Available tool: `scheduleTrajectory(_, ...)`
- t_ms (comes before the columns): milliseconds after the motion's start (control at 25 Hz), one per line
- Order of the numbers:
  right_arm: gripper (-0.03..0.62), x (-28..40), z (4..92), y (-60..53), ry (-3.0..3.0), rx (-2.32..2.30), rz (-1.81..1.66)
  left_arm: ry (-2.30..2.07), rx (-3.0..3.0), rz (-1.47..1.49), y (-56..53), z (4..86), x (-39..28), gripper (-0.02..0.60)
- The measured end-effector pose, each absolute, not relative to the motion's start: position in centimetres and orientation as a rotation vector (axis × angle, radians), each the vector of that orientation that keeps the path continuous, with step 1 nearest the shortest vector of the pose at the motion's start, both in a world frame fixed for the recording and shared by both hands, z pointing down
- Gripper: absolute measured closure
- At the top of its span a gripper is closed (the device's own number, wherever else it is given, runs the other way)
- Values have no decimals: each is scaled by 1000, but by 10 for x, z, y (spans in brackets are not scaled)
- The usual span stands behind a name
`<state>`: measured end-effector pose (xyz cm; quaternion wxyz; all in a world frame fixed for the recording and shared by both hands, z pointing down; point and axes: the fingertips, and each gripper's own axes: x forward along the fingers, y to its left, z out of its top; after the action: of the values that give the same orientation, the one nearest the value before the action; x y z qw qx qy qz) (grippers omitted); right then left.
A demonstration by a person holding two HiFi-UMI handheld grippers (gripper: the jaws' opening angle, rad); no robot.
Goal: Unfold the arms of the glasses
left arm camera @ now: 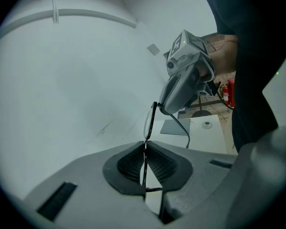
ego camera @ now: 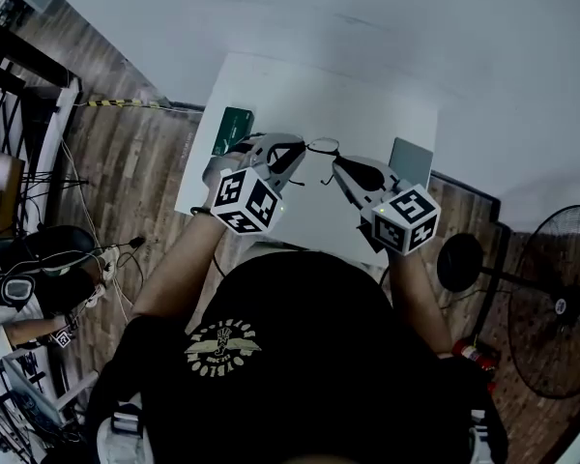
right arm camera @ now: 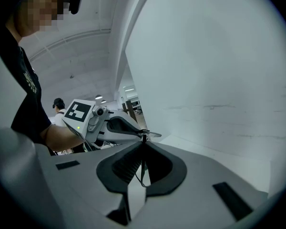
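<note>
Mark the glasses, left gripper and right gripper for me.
glasses (left arm camera: 149,122), left gripper view, on the lens above the jaws.
left gripper (left arm camera: 144,147), left gripper view, midway between its fingertips.
right gripper (right arm camera: 143,142), right gripper view, midway between its fingertips.

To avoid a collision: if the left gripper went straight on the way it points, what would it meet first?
Probably the right gripper, which grips the same glasses; depth is unclear.

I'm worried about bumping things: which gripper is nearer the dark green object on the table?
Left. The left gripper sits right beside the dark green object. The right gripper is farther off, across the glasses that both hold, near the grey slab.
</note>
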<state>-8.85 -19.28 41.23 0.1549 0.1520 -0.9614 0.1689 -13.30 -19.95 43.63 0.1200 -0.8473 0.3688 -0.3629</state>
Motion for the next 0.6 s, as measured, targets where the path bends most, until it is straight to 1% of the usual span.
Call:
scheduleTrajectory(240,576,-105,414,-191,-2708,462,452,987,-2442,-1079,-201,432,-152,561)
scheduleTrajectory(600,576,-113,419,-191,-2657,487,458,863,-2402,-1105,-202,435,-161,561)
